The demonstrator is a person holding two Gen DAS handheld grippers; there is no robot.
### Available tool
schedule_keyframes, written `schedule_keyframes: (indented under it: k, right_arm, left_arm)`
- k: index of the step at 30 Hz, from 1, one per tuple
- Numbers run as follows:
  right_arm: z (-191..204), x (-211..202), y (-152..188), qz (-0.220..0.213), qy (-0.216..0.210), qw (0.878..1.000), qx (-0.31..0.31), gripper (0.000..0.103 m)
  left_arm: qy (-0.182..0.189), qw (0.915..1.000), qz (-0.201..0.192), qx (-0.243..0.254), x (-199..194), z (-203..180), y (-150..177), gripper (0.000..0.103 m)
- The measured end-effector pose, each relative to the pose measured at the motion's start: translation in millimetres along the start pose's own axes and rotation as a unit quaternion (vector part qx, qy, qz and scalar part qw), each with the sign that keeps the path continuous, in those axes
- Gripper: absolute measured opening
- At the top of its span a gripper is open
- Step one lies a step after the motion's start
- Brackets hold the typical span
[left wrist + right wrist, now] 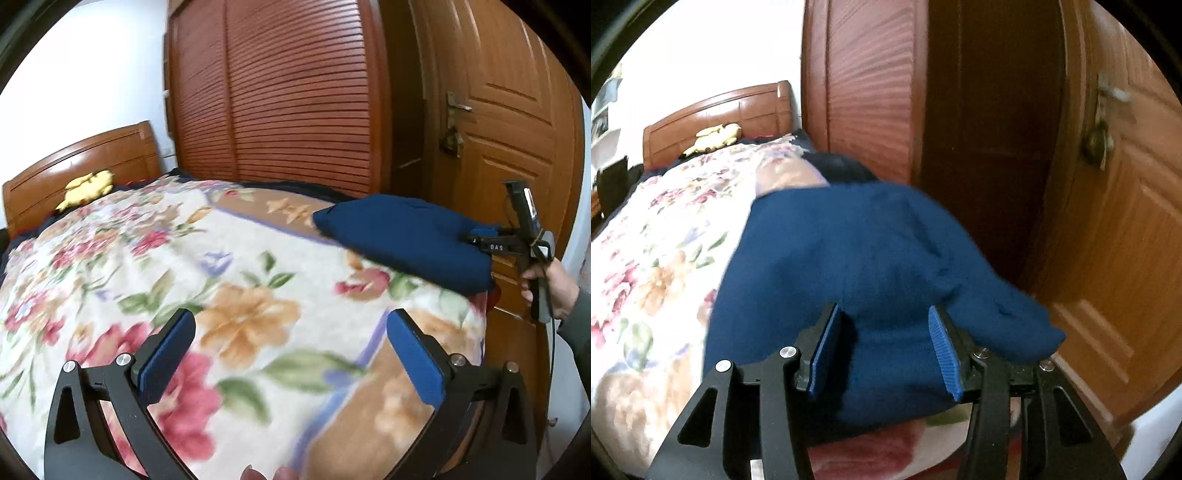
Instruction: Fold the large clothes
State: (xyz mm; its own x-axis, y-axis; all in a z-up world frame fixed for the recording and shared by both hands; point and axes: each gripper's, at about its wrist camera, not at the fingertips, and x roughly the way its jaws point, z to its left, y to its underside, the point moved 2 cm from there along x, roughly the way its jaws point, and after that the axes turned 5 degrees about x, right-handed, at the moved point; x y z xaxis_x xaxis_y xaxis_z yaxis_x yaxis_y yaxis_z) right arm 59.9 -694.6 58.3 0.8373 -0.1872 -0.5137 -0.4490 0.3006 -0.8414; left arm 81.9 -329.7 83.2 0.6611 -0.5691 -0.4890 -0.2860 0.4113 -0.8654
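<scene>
A dark blue folded garment lies at the right edge of the bed, on the floral blanket. My left gripper stands wide open above the blanket, left of the garment, with nothing between its blue pads. My right gripper is part open at the garment's near edge. The cloth bulges up between its fingers, and the pads do not look pressed on it. In the left wrist view the right gripper sits at the garment's right end, held by a person's hand.
A yellow plush toy lies by the wooden headboard. A louvred wardrobe stands behind the bed and a wooden door close to its right edge. The blanket spreads wide to the left of the garment.
</scene>
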Motion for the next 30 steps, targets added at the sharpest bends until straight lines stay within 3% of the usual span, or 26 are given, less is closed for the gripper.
schedule_keyframes:
  k: [6,11,16,20,28,30]
  right_arm:
    - [5.4,-26.0,-10.8,-0.019,0.024,1.0,-0.003,0.051]
    - [50.9,-51.6,-0.2,-0.036,-0.005,0.999,-0.023,0.051]
    - [106.7,-74.9,23.8,-0.047,-0.067,0.995,-0.054,0.051]
    - [147.1,-92.0,61.5,-0.046,-0.126,0.987,-0.085,0.051]
    - [218.6,-103.1,94.6,-0.028,-0.237,0.963,-0.125,0.051]
    - [232.7,-102.4,101.6,-0.019,-0.258,0.957,-0.131,0.057]
  left_arm:
    - [-0.026,0.9988,0.005,-0.042,-39.4,34.9,45.0,0.103]
    - [-0.066,0.9956,0.007,-0.065,-68.9,56.9,77.4,0.103]
    - [-0.098,0.9907,0.006,-0.095,-100.1,73.3,109.3,0.103]
    - [-0.122,0.9867,0.012,-0.106,-119.4,81.3,127.9,0.103]
    - [-0.181,0.9724,0.022,-0.146,-163.5,103.4,176.8,0.103]
    - [-0.194,0.969,0.025,-0.152,-171.4,109.3,187.2,0.103]
